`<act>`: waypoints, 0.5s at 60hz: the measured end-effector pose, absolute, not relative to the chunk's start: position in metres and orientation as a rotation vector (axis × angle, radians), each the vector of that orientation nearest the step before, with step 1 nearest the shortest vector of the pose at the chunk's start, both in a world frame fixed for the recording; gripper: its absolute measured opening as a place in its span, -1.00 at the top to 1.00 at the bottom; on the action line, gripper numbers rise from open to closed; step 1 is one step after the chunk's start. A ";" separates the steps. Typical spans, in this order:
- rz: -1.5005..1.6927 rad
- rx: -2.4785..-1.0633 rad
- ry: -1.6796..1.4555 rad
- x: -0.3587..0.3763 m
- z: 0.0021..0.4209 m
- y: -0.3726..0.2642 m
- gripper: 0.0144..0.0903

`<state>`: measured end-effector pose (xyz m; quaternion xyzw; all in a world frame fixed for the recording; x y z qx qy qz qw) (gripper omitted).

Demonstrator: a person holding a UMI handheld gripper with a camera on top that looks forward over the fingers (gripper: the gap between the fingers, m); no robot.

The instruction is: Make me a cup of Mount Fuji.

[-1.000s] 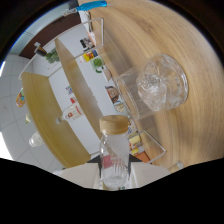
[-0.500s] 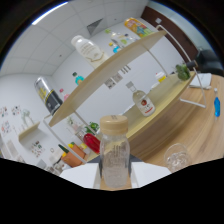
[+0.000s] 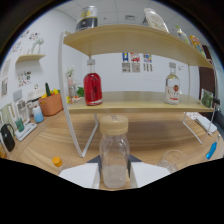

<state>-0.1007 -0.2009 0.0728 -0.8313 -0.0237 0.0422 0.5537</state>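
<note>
A clear glass bottle [image 3: 114,152] with a pale wooden cap stands upright between my fingers, nearly empty, with a little white residue at its bottom. My gripper [image 3: 114,174] is shut on it, the light pads [image 3: 80,175] pressing on its lower sides. A clear glass cup [image 3: 172,161] sits on the wooden counter just to the right of the bottle. Beyond the bottle, on the lower board of a white-framed wooden shelf [image 3: 135,102], stand a bottle of red liquid [image 3: 92,86] and a clear bottle with a red label [image 3: 172,86].
A dark bottle [image 3: 88,19] and a pale one [image 3: 156,20] lie on the shelf's top board. An orange pot [image 3: 50,103] and small containers stand at the left. A small yellow cap [image 3: 57,161] lies on the counter. A blue object [image 3: 211,150] lies at the right.
The view has swung from looking down at the counter, through a tilt, to level and facing the shelf. The bottle has stayed in my grip throughout and now stands upright.
</note>
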 end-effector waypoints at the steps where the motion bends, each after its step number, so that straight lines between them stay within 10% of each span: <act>1: 0.095 -1.969 -0.061 -0.100 0.071 -0.201 0.30; 30: 0.106 -2.031 -0.070 -0.100 0.049 -0.227 0.16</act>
